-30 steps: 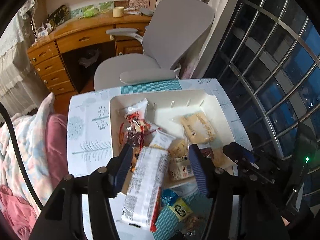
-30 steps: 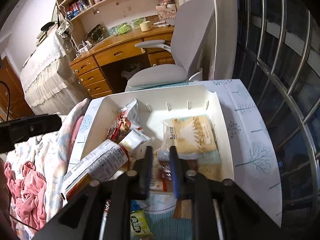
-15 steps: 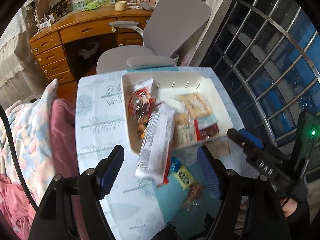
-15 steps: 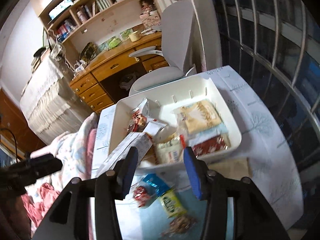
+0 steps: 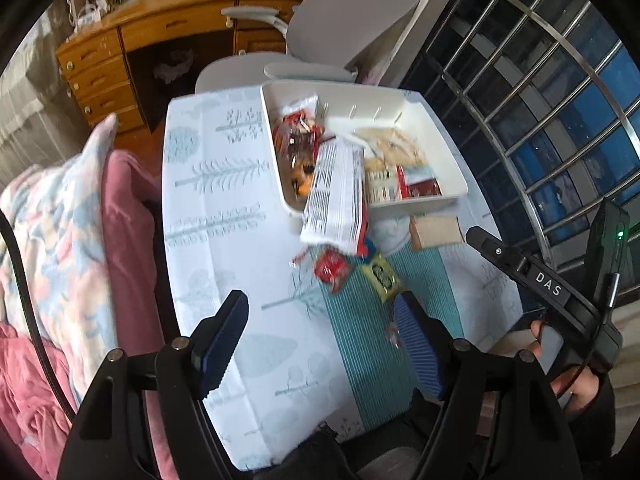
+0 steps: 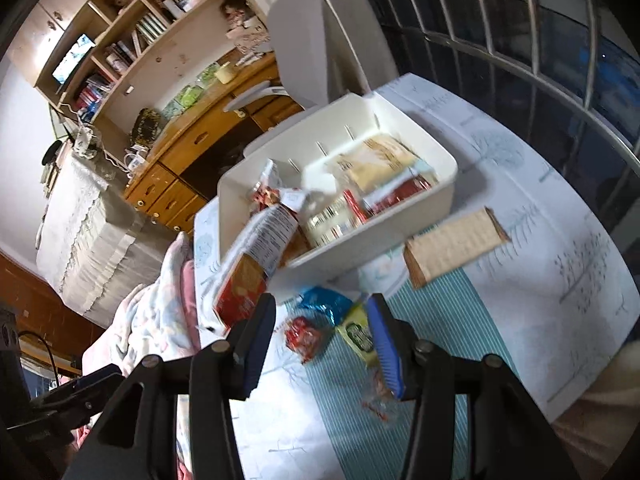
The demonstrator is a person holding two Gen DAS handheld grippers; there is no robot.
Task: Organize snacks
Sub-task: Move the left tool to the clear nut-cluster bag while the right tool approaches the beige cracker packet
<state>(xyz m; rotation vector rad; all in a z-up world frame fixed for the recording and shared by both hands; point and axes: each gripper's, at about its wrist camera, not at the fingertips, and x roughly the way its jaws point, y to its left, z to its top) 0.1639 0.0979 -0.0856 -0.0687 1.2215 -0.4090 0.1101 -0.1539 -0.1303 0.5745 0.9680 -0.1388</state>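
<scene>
A white bin [image 5: 448,200] with several snack packs stands at the table's far right. A long striped biscuit pack [image 5: 336,196] leans out over its near left rim. In front of the bin lie a red wrapper [image 5: 332,270], a yellow-green packet [image 5: 382,276], a blue packet [image 5: 370,246] and a brown packet [image 5: 434,232]. My left gripper [image 5: 320,340] hangs open over the tablecloth, short of these snacks, with nothing between its fingers. My right gripper [image 6: 322,346] is open too, above the red wrapper [image 6: 304,334] and the yellow-green packet [image 6: 358,334], touching neither.
A grey office chair [image 5: 320,40] and a wooden desk [image 5: 160,36] stand beyond the table. A pink and floral blanket [image 5: 60,240] lies along the table's left edge. A barred window [image 5: 540,100] runs along the right. A small clear-wrapped snack [image 6: 378,398] lies by my right fingertip.
Both grippers have pulled back from the bin toward the table's near edge and their jaws have widened. The left one let go of the long pack, which now leans on the rim.
</scene>
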